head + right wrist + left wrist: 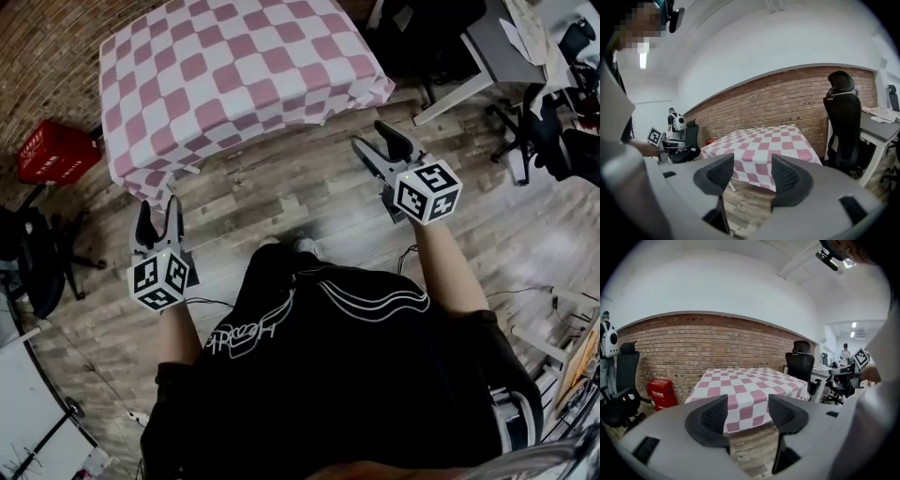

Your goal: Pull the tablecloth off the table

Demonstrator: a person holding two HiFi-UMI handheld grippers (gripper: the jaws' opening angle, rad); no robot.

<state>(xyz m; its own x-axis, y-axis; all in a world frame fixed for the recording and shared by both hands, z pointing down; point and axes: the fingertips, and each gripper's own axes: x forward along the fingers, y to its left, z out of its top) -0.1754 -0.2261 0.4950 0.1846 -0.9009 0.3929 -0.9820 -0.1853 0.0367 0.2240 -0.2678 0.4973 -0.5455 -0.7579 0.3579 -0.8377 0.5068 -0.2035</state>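
Observation:
The pink-and-white checked tablecloth covers the table and hangs over its near edge. I stand on the wooden floor in front of it. My left gripper is open, short of the cloth's near left corner, with nothing between its jaws. My right gripper is open too, empty, just off the near right corner. In the left gripper view the tablecloth lies ahead of the left gripper, apart from it. In the right gripper view the tablecloth lies beyond the right gripper.
A red crate stands left of the table by the brick wall. A black office chair is at my left. A white desk and more office chairs crowd the right side. Another person stands far off.

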